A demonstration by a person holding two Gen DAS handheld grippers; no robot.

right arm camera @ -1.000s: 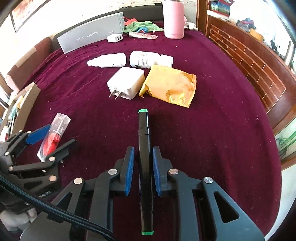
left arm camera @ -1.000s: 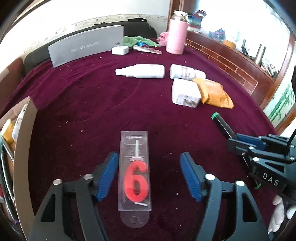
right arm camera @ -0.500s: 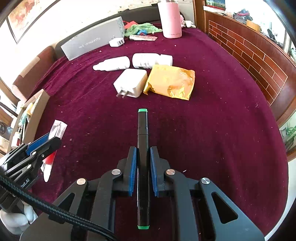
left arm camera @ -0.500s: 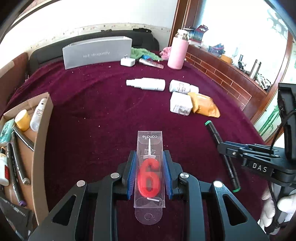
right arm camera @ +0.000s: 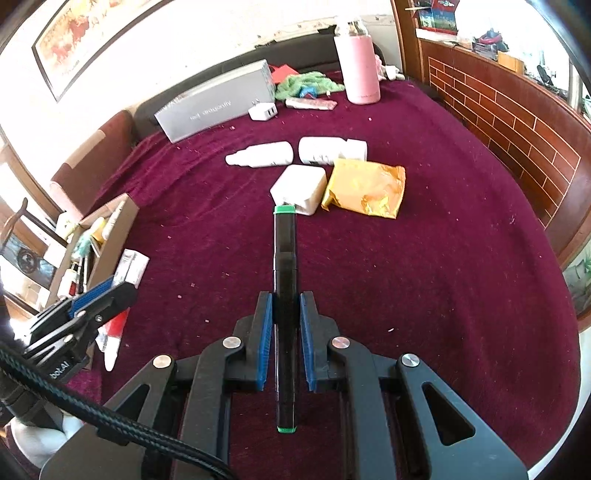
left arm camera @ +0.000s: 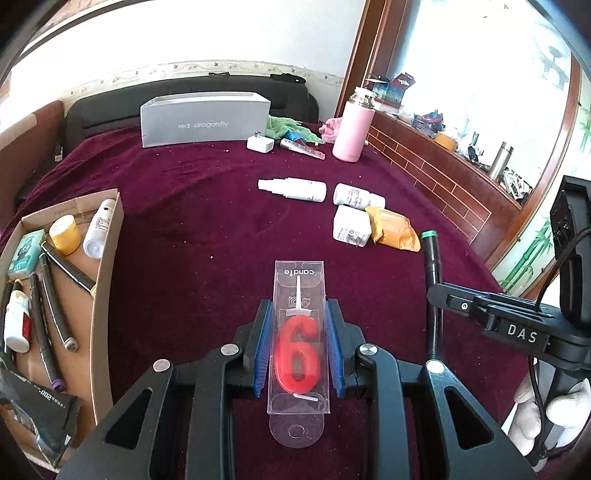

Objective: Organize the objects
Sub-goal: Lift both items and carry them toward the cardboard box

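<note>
Candle pack (left arm camera: pixel 298 343) clamped between left fingers (left arm camera: pixel 263 354); marker (right arm camera: pixel 285 295) between right.

Candle pack (left arm camera: pixel 298 339): "candle", red "6". Grey box (left arm camera: pixel 205 119): "red dragonfly". Right hand-held gripper (left arm camera: pixel 436 295): "DAS".

Daylight pours in from the blown-out window (left arm camera: pixel 491 74) on the right, so the white back wall (left arm camera: pixel 221 33) is nearly washed out too. The dark maroon velvet tablecloth (left arm camera: pixel 207 221) is evenly lit, shadows soft and short. Some glare on the clear plastic candle box (left arm camera: pixel 299 295) nearer than the window. Heavy fisheye bending, black vignette in the corners, things near the rim smeared, centre pretty sharp
</note>
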